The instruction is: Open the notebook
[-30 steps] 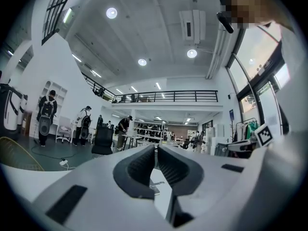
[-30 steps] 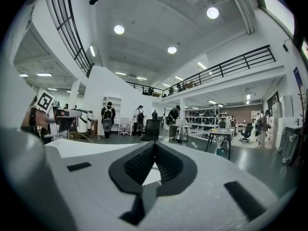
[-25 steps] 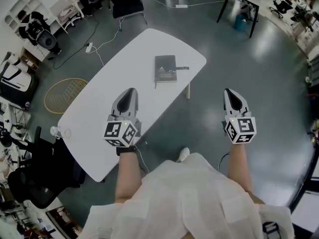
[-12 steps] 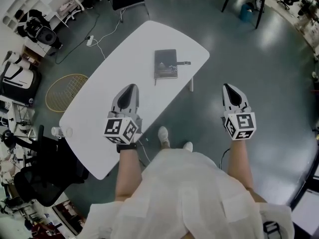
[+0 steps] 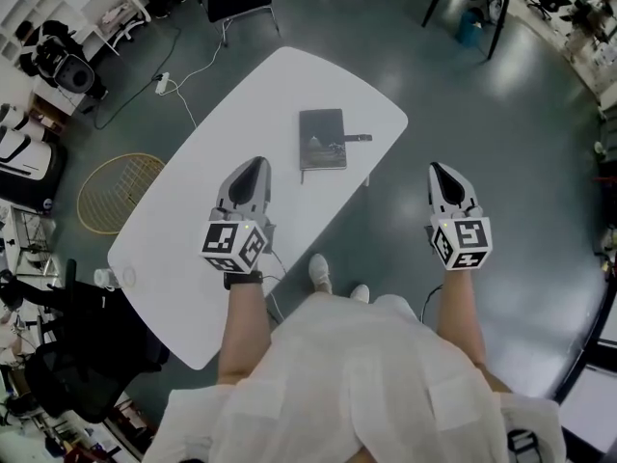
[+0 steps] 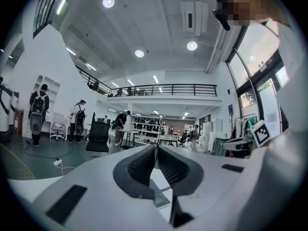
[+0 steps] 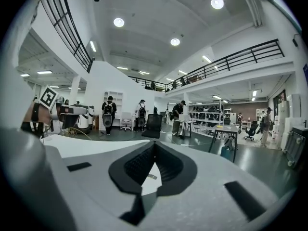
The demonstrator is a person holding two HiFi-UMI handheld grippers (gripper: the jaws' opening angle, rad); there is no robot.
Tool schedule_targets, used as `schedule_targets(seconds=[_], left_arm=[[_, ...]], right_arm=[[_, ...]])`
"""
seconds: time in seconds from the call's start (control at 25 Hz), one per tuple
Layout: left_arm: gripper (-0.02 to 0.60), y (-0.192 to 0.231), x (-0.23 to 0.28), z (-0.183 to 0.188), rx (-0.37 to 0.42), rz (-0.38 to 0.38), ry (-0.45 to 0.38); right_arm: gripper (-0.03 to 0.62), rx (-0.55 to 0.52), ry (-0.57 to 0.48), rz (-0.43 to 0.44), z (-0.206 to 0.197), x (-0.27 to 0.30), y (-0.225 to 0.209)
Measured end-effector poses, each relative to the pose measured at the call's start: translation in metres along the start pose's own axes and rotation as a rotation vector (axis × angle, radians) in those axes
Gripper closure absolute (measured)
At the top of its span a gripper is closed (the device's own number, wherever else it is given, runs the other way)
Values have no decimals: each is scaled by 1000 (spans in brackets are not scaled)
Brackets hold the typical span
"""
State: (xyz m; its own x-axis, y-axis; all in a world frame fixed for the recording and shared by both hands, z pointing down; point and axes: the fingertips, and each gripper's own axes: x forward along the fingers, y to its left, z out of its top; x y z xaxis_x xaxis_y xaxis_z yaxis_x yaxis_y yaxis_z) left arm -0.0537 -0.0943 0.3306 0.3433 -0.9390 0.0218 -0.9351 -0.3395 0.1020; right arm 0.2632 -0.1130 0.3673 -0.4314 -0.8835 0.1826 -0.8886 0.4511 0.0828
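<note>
Left gripper (image 5: 254, 166) over the white oval bench (image 5: 241, 104), right gripper (image 5: 440, 171) off its edge above the floor (image 5: 501, 114), both closed on nothing; probably carried so for the approach. Closed dark grey rectangular notebook (image 5: 322, 139) flat on the bench ahead, between them, nearer the left, untouched.

The notebook (image 5: 322, 139) cover's print is too small to read in the head view; at centre left, the left tool (image 5: 254, 166) hides part of the desk (image 5: 174, 230).
</note>
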Motion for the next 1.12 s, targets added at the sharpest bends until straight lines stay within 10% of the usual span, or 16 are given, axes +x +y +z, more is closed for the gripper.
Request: schedule_targets(seconds=[1.12], left_arm=[[561,113,94,-75,-78,-72,90]], right_arm=[[589,39,85,38,-42,185,74]])
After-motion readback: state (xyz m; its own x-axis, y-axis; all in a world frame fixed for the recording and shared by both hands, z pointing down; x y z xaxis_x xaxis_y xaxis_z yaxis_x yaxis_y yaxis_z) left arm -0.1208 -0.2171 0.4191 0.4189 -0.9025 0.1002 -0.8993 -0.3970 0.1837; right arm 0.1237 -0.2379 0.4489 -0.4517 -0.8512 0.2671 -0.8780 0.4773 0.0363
